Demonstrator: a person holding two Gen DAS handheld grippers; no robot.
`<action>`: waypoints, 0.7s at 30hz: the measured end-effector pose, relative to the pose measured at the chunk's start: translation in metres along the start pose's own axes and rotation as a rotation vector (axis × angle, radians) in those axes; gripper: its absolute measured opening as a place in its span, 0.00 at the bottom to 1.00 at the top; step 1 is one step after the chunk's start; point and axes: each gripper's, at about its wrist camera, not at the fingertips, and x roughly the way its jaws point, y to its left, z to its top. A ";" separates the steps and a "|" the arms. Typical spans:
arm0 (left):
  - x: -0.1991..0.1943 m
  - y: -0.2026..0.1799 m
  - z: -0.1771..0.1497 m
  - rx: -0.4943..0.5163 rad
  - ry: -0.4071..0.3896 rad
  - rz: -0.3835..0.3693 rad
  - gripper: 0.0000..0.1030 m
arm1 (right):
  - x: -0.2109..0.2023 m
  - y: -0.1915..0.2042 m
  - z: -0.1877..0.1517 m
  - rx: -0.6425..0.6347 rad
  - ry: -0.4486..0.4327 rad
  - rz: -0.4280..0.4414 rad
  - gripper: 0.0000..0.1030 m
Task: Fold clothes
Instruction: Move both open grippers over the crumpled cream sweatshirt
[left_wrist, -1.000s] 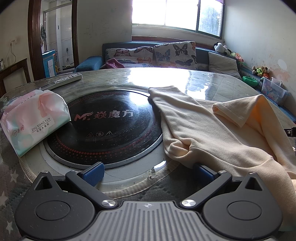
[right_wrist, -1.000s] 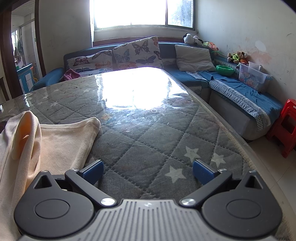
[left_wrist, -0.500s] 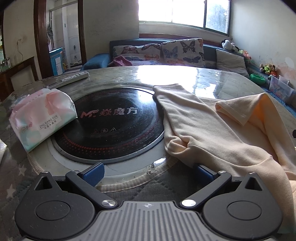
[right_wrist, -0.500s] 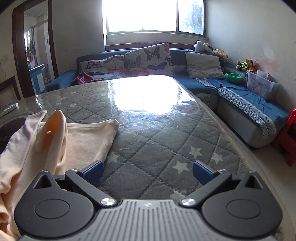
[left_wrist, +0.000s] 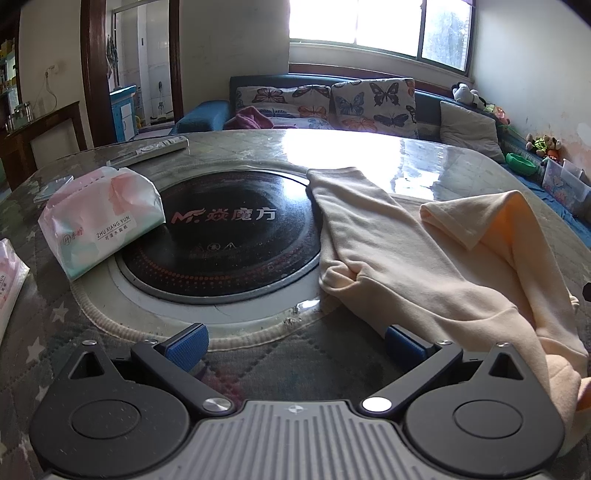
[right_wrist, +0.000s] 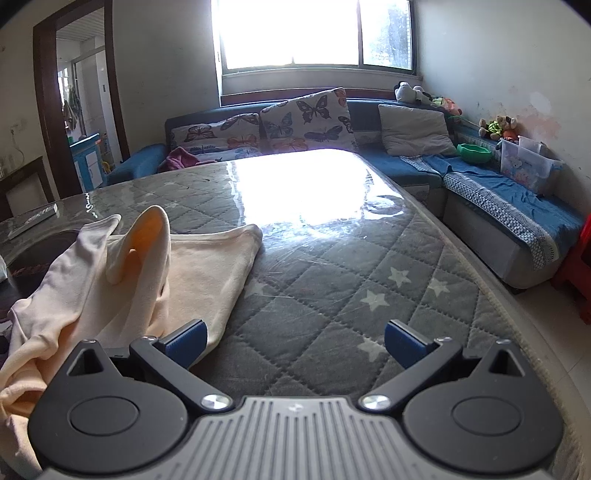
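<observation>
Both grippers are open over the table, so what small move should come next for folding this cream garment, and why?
Probably ease the left gripper right onto the cream garment: both grippers' jaws are open and empty, and its crumpled near edge lies by the right-hand fingertip.

On my right the quilted table (right_wrist: 369, 280) lies open; on my left a tissue pack (left_wrist: 99, 221) and the rumpled cream garment (left_wrist: 406, 258) crowd the cooktop (left_wrist: 225, 236).

Bright window (right_wrist: 314, 35) in far wall, glare on quilted grey table (right_wrist: 332, 266). Blue corner sofa (right_wrist: 480, 184) beyond far table edge, butterfly cushions (right_wrist: 306, 118) along its back. Dark wooden doorway (right_wrist: 48, 110) at left. Pale scuffed walls.
</observation>
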 end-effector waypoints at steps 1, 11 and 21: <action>-0.002 -0.001 0.000 0.001 0.001 -0.001 1.00 | -0.001 0.000 0.000 0.000 0.000 0.002 1.00; -0.016 -0.010 0.000 0.012 -0.001 -0.008 1.00 | -0.017 0.007 -0.003 -0.027 -0.010 0.037 1.00; -0.027 -0.018 -0.004 0.028 0.001 -0.016 1.00 | -0.030 0.018 -0.009 -0.051 -0.007 0.052 1.00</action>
